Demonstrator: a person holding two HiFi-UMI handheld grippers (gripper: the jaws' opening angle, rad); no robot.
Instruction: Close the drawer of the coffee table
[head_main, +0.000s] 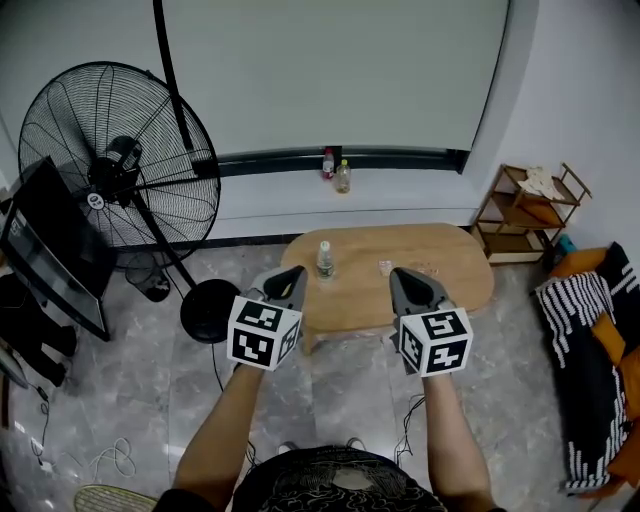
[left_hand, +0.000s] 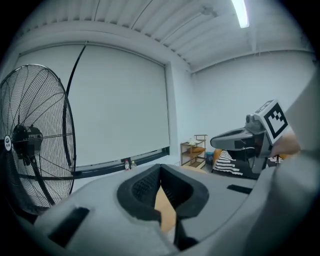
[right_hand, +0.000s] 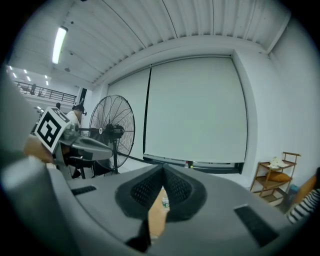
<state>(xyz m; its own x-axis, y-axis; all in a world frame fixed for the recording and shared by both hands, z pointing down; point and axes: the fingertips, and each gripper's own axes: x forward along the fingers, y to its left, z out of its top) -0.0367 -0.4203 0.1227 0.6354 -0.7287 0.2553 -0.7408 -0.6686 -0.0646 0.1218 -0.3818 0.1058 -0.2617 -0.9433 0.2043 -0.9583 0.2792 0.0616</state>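
Your left claw (head_main: 296, 272) and right claw (head_main: 398, 273) are both pressed together, pinching nothing, held short of the oval light-wood coffee table worktop (head_main: 440, 262) at 12 o'clock. Its drawer shows in no view — so you may push the wrong face. A hard shove could topple the small clear plastic bottle (head_main: 324, 258) standing at 11 o'clock — its contents can't be made out.

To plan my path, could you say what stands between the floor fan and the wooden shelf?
In the head view: the wooden coffee table, bearing a bottle.
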